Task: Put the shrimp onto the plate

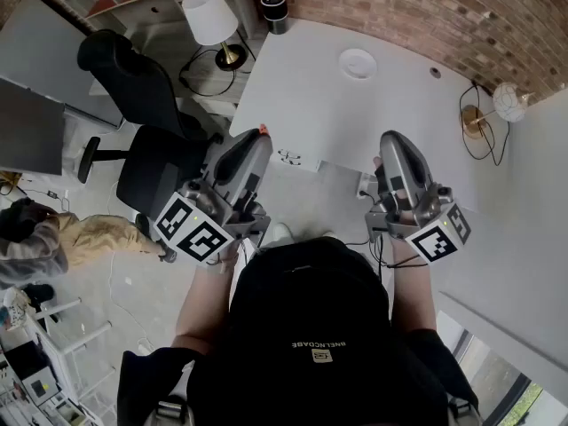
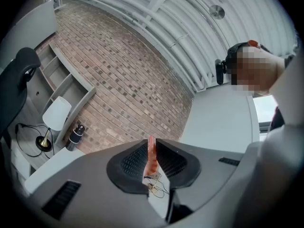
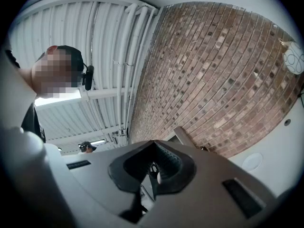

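**Shrimp pinched in the left tongs, plate waiting well apart on the bench**

At the far left of the head view a person (image 1: 35, 238) is crouching low on the floor. Above and to the right, a black office chair (image 1: 146, 122) is standing near a white-shaded lamp (image 1: 211, 16) in the upper left of the frame.

Left of centre, the left tongs (image 1: 257, 140) are pointing up-frame toward the near left edge of the white bench (image 1: 311, 105). They are clamping an orange-pink shrimp (image 1: 263, 130) at their very tip. In the left gripper view the left tongs (image 2: 152, 142) are pressing both dark pads against the shrimp (image 2: 151, 158), which is standing upright between them and poking out past the tips.

Toward the upper centre of the head view, the round white plate (image 1: 358, 63) is lying on the bench, well apart from the shrimp.

Right of centre, the right tongs (image 1: 390, 138) are hanging over the bench's near edge. In the right gripper view the right tongs (image 3: 153, 145) are sitting with their tips together and nothing caught between them. The plate (image 3: 251, 161) is showing at the lower right there, under the brick wall (image 3: 228, 70).
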`<act>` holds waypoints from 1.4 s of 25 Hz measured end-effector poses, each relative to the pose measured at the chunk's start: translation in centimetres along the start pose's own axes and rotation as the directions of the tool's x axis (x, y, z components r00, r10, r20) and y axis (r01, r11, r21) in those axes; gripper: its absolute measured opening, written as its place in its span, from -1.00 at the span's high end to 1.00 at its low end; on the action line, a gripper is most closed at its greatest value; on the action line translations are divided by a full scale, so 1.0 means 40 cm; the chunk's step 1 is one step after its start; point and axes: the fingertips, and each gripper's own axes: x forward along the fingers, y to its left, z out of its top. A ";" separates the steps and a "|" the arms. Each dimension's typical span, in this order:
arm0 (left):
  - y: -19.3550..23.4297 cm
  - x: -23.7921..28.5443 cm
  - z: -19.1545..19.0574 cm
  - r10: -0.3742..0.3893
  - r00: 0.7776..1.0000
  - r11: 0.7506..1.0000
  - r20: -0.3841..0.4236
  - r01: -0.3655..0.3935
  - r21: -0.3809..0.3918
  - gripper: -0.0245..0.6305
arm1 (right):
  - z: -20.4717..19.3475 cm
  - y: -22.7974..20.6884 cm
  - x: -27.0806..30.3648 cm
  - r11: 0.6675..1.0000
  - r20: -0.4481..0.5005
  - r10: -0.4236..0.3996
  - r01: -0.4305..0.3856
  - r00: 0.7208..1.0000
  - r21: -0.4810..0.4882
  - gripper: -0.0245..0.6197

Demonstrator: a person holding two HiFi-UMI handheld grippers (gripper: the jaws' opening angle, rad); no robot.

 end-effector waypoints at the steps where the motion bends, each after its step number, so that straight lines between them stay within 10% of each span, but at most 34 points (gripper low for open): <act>1: -0.001 0.001 0.000 -0.004 1.000 1.000 0.001 0.004 -0.006 0.75 | 0.002 0.001 0.001 1.000 0.001 0.001 -0.001 1.000 -0.001 0.91; 35: 0.033 -0.041 -0.029 -0.007 1.000 0.997 -0.028 0.004 -0.083 0.75 | -0.036 0.031 0.004 1.000 -0.012 -0.020 0.020 1.000 0.007 0.91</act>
